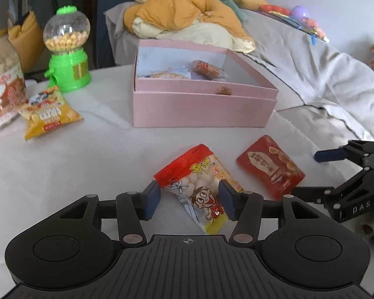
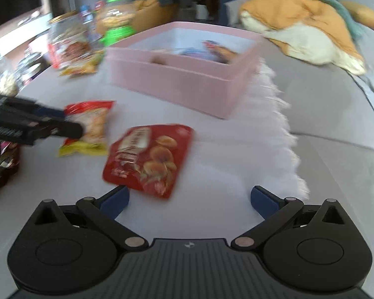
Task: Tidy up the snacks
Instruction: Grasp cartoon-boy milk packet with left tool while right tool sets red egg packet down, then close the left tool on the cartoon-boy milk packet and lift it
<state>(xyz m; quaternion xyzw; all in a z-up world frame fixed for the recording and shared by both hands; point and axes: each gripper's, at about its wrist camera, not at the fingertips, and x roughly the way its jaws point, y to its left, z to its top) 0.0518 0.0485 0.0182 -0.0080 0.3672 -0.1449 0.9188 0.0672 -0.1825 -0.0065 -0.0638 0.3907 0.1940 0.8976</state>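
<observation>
Pink box (image 1: 204, 109), lid off, at the far side of the table (image 1: 99, 164): contents only partly seen over its wall, a few wrapped snacks, kinds unreadable. Right-wrist view blurred throughout; print on packets illegible there.

Cartoon snack packet (image 1: 199, 186), red top and yellow bottom, lies flat between the blue pads of the left hand-held gripper (image 1: 189, 200). Right pad overlaps the packet's edge, left pad stands just clear; jaws part-open, not clamped.

Red snack packet (image 2: 149, 157) lies flat just ahead of the right hand-held gripper (image 2: 189, 199), nearer its left finger. Jaws spread wide, nothing between them.

Yellow snack bag (image 1: 49, 114), a green candy dispenser (image 1: 67, 49) and a labelled jar (image 1: 2, 92), cut off by the frame, sit at the table's left.

Bare white cloth between packets and box. Table's right edge is fringed; grey sofa (image 1: 324, 74) with a heap of orange clothing (image 1: 187, 17) beyond.
</observation>
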